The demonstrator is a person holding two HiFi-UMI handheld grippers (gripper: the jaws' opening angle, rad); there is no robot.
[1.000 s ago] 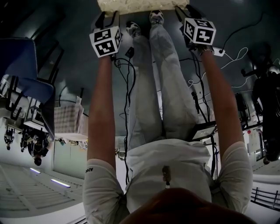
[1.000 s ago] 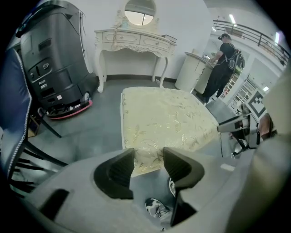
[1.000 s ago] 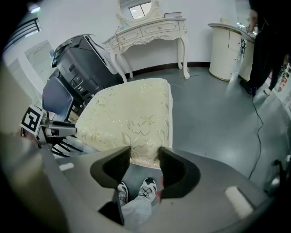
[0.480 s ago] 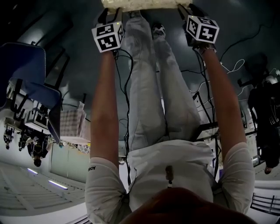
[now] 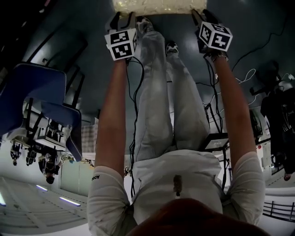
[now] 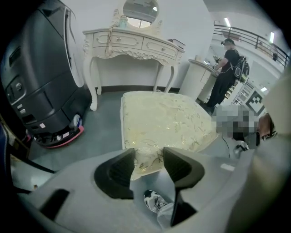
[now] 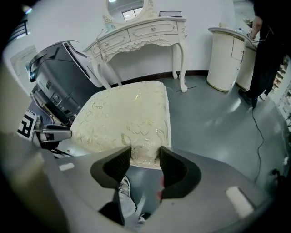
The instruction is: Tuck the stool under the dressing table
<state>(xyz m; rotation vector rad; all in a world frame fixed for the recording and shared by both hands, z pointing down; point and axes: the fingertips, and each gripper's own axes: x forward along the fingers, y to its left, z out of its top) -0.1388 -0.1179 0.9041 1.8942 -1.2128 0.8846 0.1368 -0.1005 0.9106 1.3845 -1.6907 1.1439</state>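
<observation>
Stool [image 6: 163, 123] is what both my tools have hold of. My left tool [image 6: 148, 153] pinches the near left corner of its cream embroidered cushion, the padded edge filling the gap between the pads. My right tool [image 7: 144, 152] bites the near right edge the same way. In the head view the cushion's near side runs across from one tool to the other, so I judge that neither hand leads and I hold it squarely from behind.

From both tools the stool stretches away from me toward the white carved dressing table [image 6: 132, 43], which stands against the far wall with its oval mirror [image 6: 141, 11] above. A strip of bare grey floor [image 7: 213, 113] lies between the stool's far edge and the table's curved legs, so it is not yet tucked in. The opening between those legs sits ahead and a little to the left of the stool's line. A big black machine [image 6: 41, 77] stands just beside the table on the left, so I reckon the push has to stay straight and clear of it.
</observation>
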